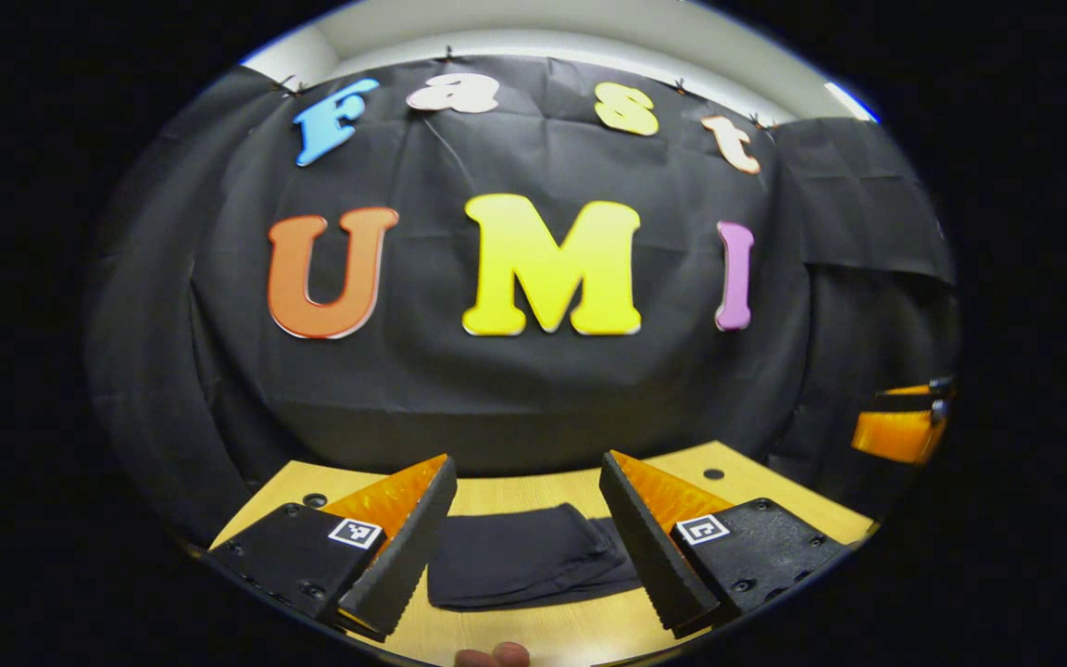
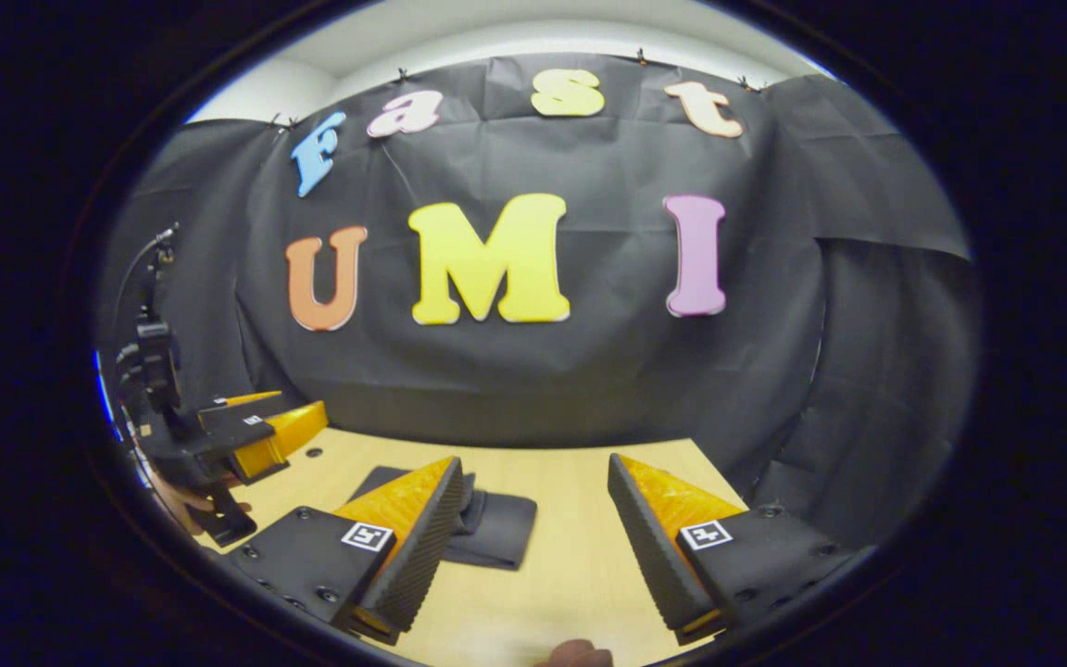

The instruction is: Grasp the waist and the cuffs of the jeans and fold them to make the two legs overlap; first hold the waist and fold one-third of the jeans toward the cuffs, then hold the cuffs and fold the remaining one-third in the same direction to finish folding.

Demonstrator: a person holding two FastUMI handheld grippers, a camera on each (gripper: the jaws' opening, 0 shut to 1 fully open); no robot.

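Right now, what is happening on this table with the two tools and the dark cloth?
A person holds a hand-held gripper in each hand above a wooden table. The left hand-held gripper and the right hand-held gripper are both open and hold nothing. The dark jeans lie on the table as a small folded bundle, so the folding looks finished. The jeans sit in front of the left gripper, and the right one is off to their side.

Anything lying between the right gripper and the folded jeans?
No: in the right gripper view, bare table separates the open right gripper from the jeans.
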